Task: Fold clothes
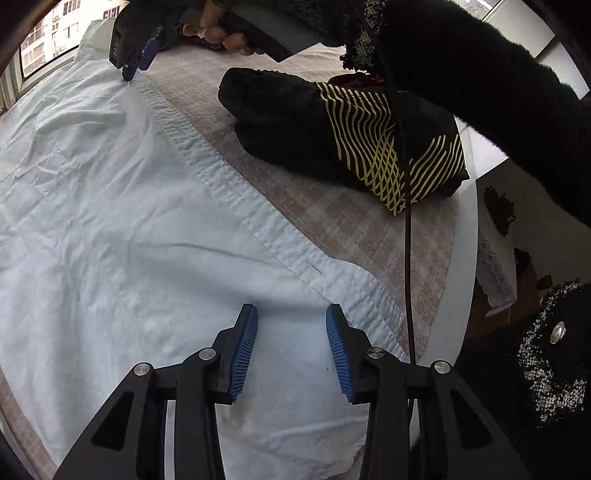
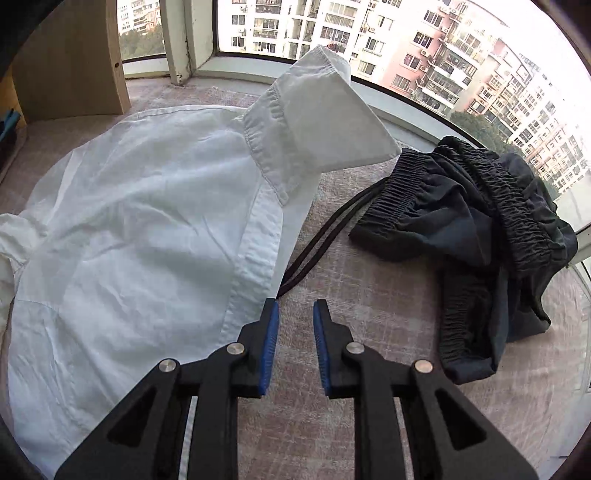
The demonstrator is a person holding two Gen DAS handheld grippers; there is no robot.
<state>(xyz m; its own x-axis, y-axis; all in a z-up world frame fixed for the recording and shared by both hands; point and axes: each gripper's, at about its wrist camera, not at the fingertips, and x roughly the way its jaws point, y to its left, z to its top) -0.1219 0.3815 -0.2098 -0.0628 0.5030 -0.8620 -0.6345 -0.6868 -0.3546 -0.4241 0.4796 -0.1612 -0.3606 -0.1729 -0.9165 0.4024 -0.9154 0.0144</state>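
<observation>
Wooden panel [image 2: 70, 59], window [image 2: 258, 29], apartment blocks [image 2: 461, 62]

White shirt [image 2: 147, 221] lies spread flat on the bench, creased, its buttoned placket edge running along one side and its collar [image 2: 325, 110] standing raised. Dark shorts [image 2: 480, 236] with gathered elastic waistband lie crumpled beside the collar, drawcord [image 2: 317, 243] trailing toward the shirt. A folded black garment with yellow stripes [image 1: 351, 136] lies apart from the shirt's edge.

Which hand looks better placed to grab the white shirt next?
The left, probably: the left gripper hangs open directly over the white shirt, near its edge. The right gripper sits beside the shirt, over bare cover.
</observation>
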